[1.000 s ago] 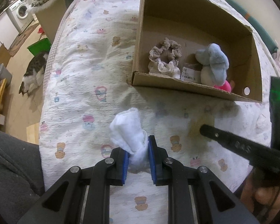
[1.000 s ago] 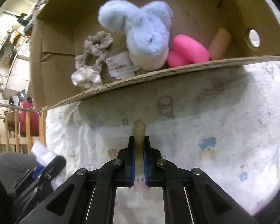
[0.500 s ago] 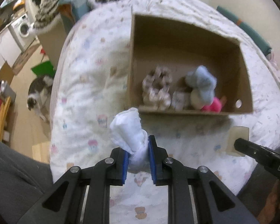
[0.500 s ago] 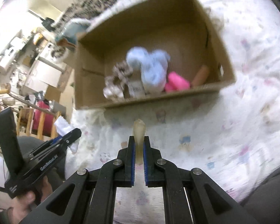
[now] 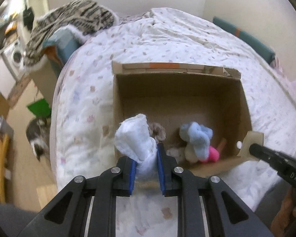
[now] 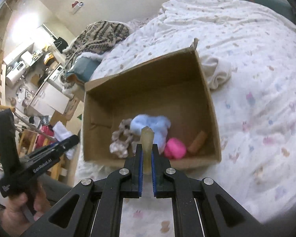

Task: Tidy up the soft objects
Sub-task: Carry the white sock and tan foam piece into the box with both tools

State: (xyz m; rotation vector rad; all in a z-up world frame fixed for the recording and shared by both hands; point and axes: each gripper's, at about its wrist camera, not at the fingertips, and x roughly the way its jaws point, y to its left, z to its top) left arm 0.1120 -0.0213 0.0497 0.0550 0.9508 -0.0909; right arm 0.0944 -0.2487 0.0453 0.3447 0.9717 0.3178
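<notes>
An open cardboard box [image 5: 177, 73] [image 6: 146, 75] stands on the bed. Inside it lie a blue plush toy [image 5: 197, 138] [image 6: 157, 124], a beige scrunchie [image 6: 122, 140], a pink soft toy [image 6: 175, 148] and an orange roll [image 6: 197, 142]. My left gripper [image 5: 146, 167] is shut on a white rolled cloth [image 5: 136, 138], held above the box's near left corner. My right gripper [image 6: 147, 158] is shut on a flat beige sponge piece [image 6: 147, 140], held above the box's near wall; the piece also shows in the left wrist view [image 5: 252, 146].
The bed has a patterned white quilt [image 6: 256, 79]. A white bundle of cloth [image 6: 219, 73] lies beside the box's far right corner. A striped blanket [image 5: 73, 19] lies at the bed's far left. A cat [image 5: 37, 138] is on the floor to the left.
Both grippers have risen and moved toward the box with their loads. The views now look down into the box from higher up.
</notes>
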